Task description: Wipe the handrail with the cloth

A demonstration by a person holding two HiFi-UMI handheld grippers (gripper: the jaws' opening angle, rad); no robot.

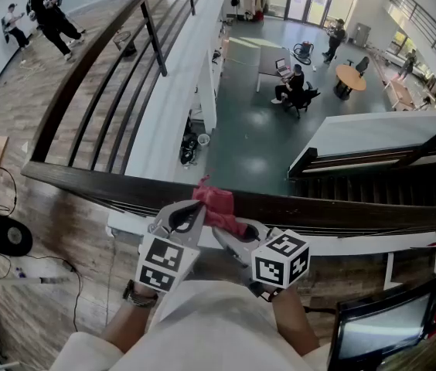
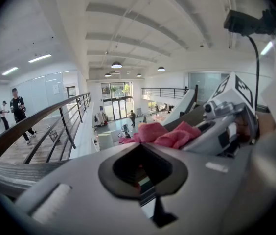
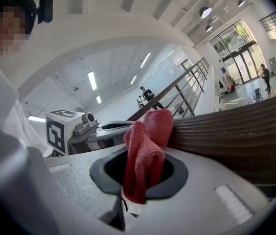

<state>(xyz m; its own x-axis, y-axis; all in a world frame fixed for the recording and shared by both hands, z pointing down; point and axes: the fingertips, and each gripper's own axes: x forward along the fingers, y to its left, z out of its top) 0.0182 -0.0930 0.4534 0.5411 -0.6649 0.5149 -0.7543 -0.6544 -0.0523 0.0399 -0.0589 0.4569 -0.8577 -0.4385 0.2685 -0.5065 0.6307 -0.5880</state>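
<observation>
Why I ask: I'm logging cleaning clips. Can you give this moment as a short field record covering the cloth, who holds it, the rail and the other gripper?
cloth: pink-red terry cloth, bunched up
held by: right gripper, jaws shut on it
rail: dark brown wooden handrail, ribbed, cloth lying against it
other gripper: left gripper, jaws together, no cloth seen between them, close beside the cloth

Left tool [image 2: 143,166] jaws together, empty; right tool [image 3: 139,174] clamped on cloth [image 3: 151,131]
</observation>
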